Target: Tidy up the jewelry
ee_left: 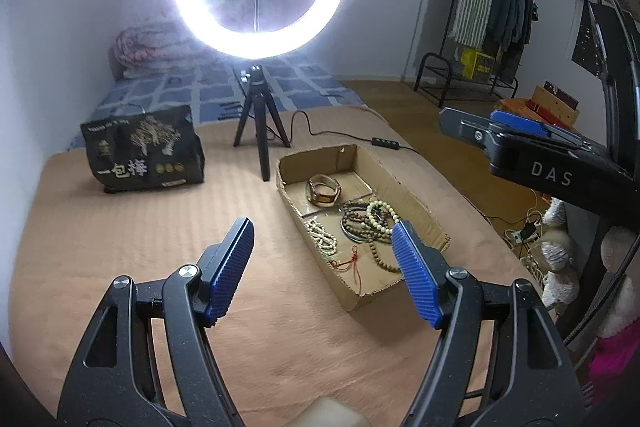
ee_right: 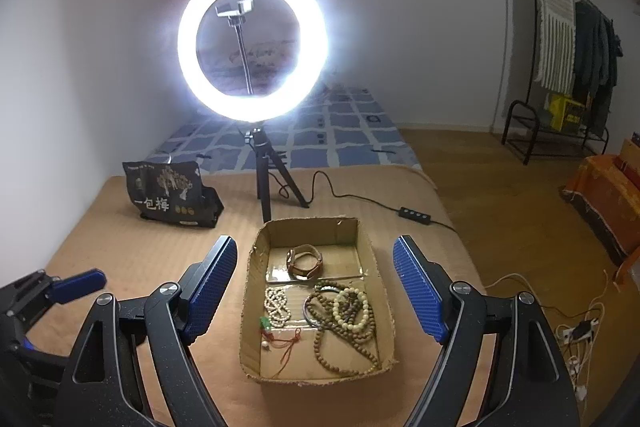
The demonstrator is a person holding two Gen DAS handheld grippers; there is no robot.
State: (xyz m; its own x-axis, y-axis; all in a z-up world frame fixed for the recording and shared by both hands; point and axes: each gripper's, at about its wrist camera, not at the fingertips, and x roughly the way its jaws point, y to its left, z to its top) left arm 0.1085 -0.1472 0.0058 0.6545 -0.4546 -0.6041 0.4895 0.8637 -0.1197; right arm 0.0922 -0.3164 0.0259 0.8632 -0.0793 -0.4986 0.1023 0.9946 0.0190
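The left gripper (ee_left: 323, 241) is hovering wide open with nothing between its blue pads, just left of the cardboard tray (ee_left: 416, 205). The right gripper (ee_right: 315, 257) is also gaping wide and holding nothing, poised above the same tray (ee_right: 382, 291). Inside are lying a leather-strap watch (ee_right: 305, 261) at the far end, a white bead strand (ee_right: 277, 307), a tangle of brown bead strands (ee_right: 344, 331) and a red cord (ee_right: 286, 343). The tray is sitting on the tan bed cover (ee_right: 132, 251), near a lit ring light (ee_right: 253, 43) and a black snack bag (ee_right: 170, 201).
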